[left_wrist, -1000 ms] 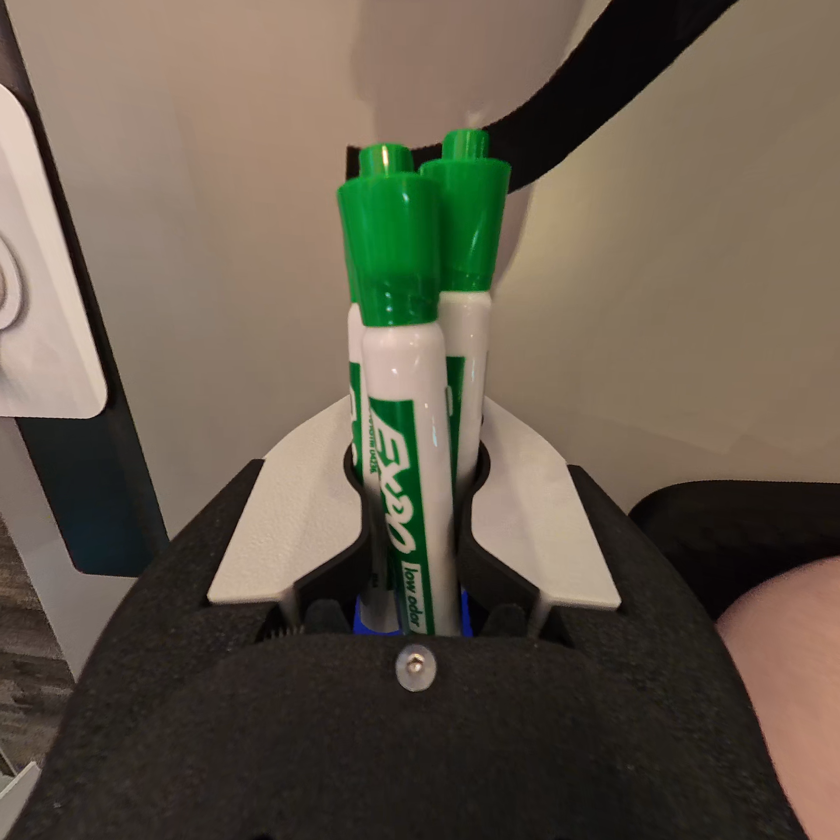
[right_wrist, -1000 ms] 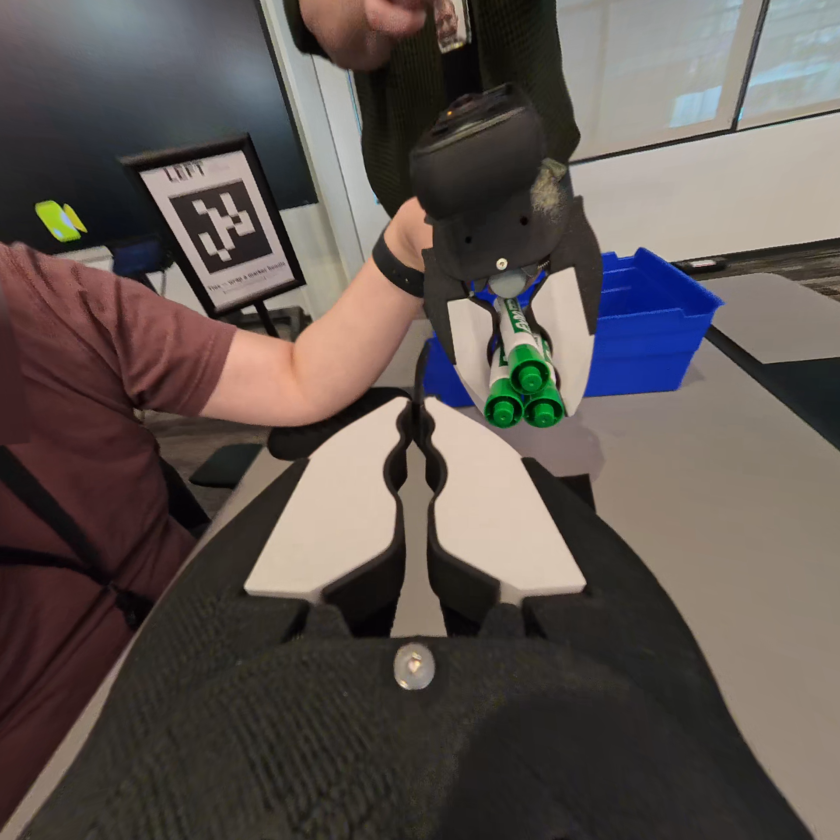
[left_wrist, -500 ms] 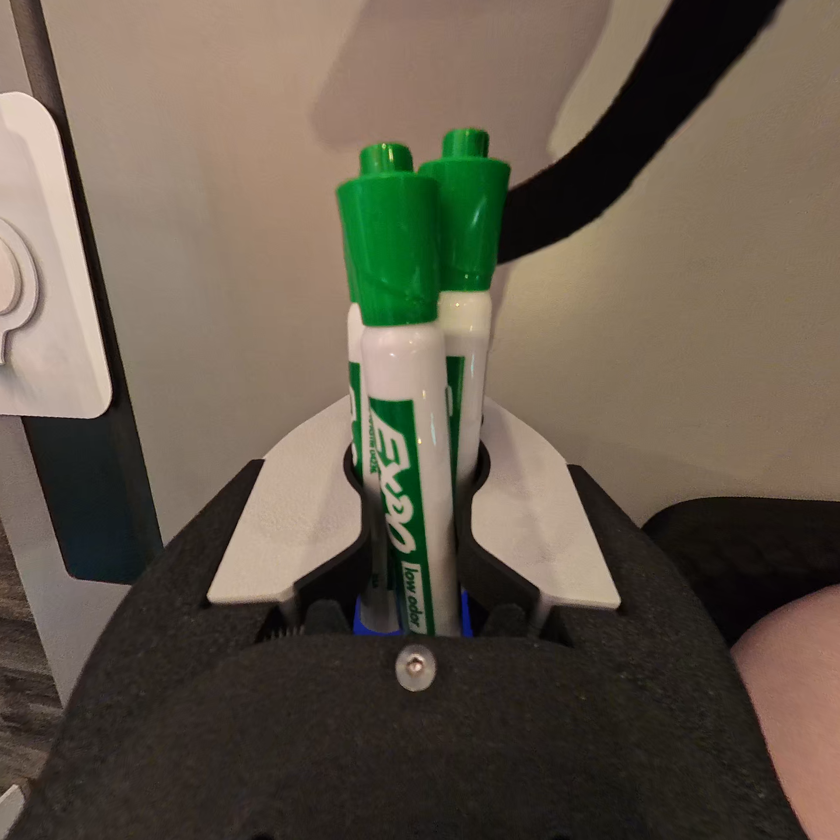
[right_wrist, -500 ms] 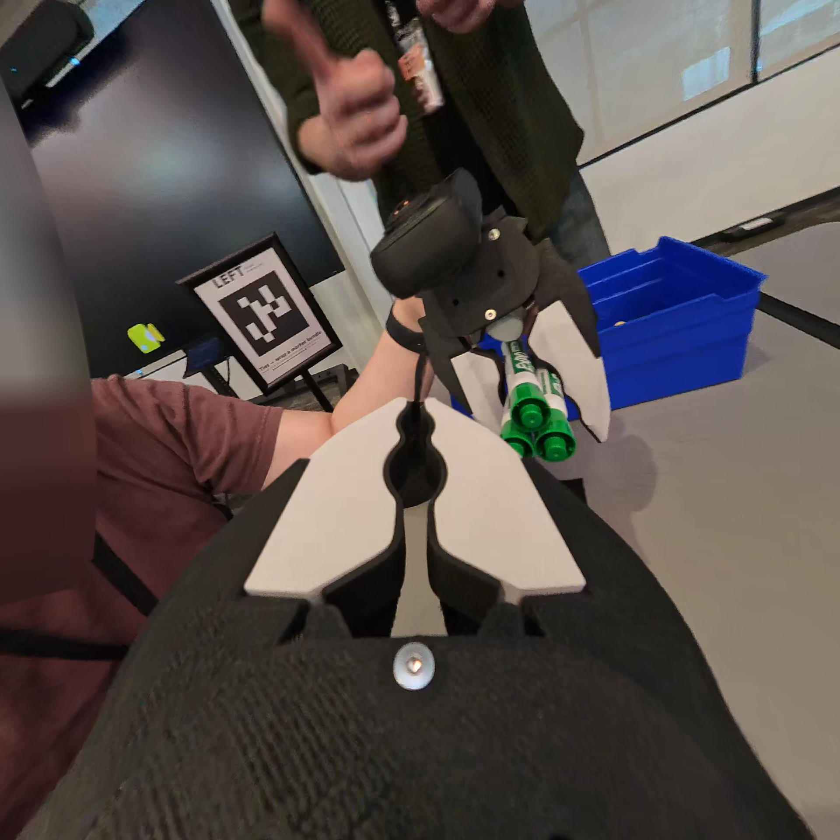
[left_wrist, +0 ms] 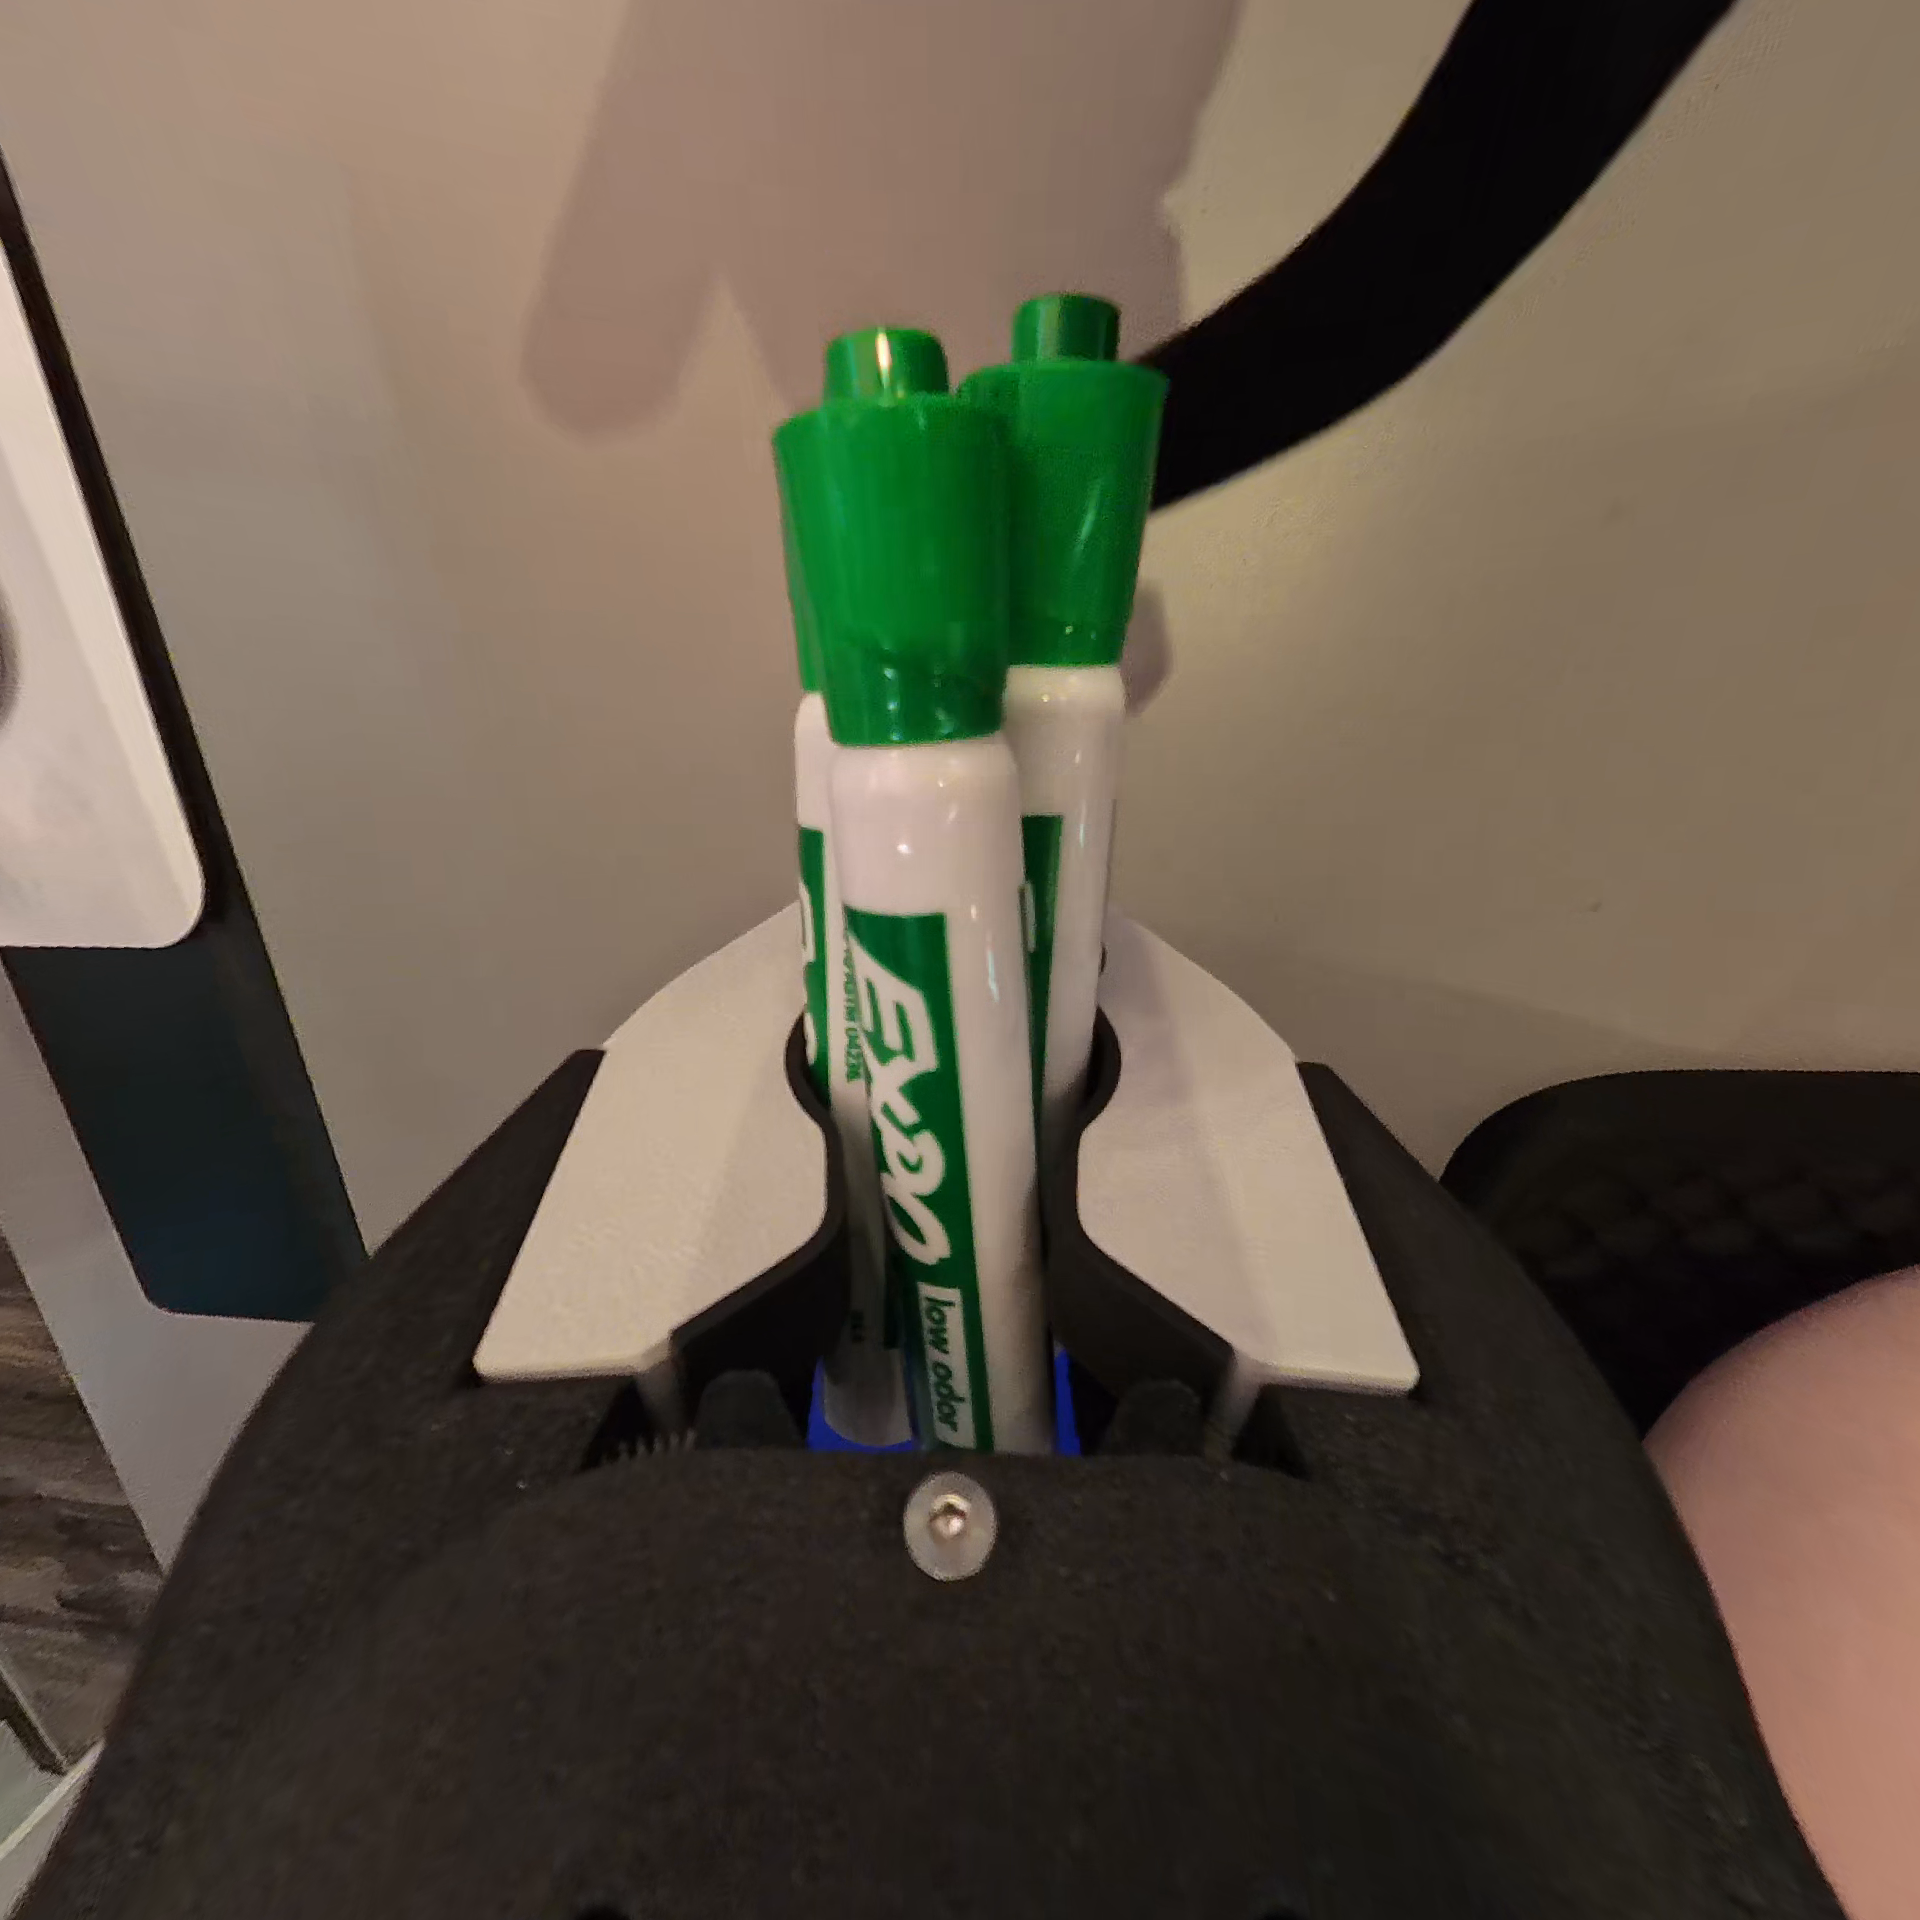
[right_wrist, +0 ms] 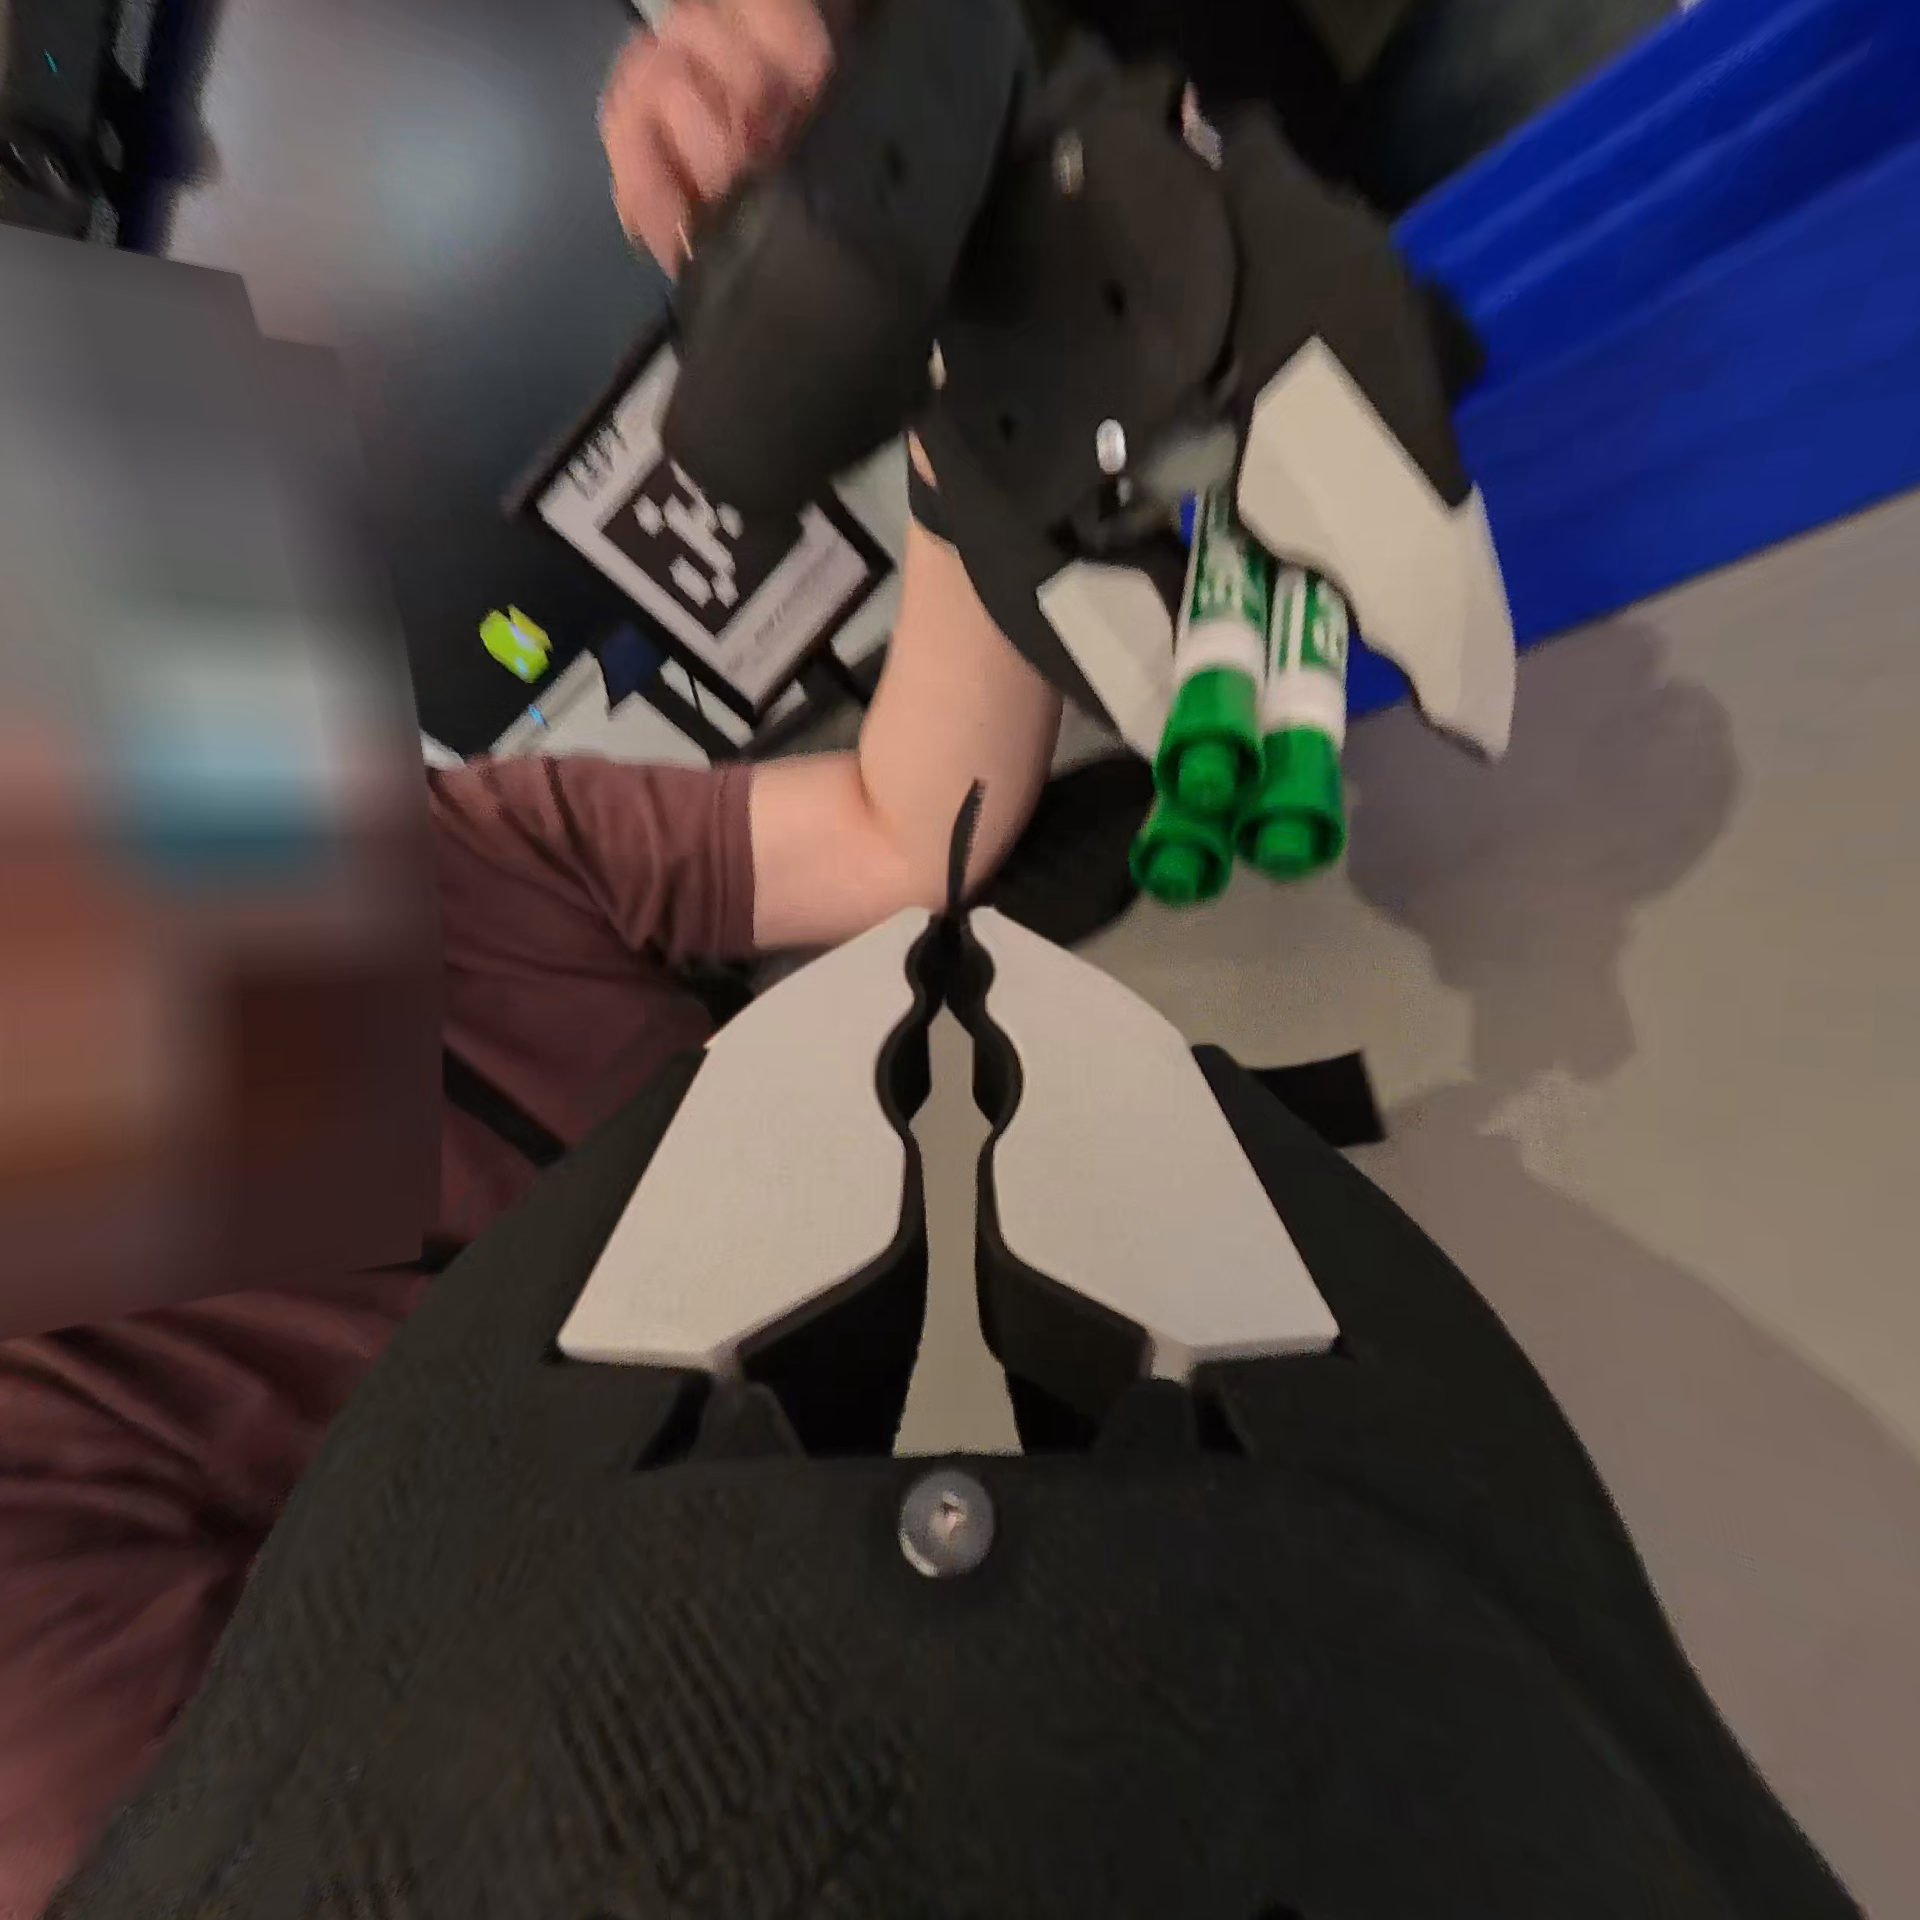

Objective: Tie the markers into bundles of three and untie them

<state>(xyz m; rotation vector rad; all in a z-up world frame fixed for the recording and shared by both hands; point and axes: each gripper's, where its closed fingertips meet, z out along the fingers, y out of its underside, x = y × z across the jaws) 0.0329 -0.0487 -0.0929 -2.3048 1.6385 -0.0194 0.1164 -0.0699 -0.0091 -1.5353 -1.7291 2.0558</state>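
**Strap end pinched on the right, three markers clamped on the left**

The left gripper [left_wrist: 951, 1029] is clamped on a bunch of three green-capped markers [left_wrist: 925, 935], their long axis running straight out along its fingers, caps forward; in the right wrist view that same gripper [right_wrist: 1278, 613] is held up over the grey table [right_wrist: 1662, 1039], tilted so the caps [right_wrist: 1236, 800] point down and toward the camera.

The right gripper [right_wrist: 948, 935] is nearly closed, its tips pinching a thin black strap [right_wrist: 964, 852] that stands up from between them; the markers lie forward, up and to the right of those tips, apart from them. In the left wrist view a wide black band [left_wrist: 1455, 260] curves behind the caps; I cannot tell whether it is the same strap.

As I judge it, the coming move turns on carrying the strap across the markers' long axis, and the right gripper alone is free to do that.

Counted: three markers; two grippers; one strap in the pinch; one blue bin [right_wrist: 1683, 343] behind; a second black strip [right_wrist: 1320, 1091] on the table.
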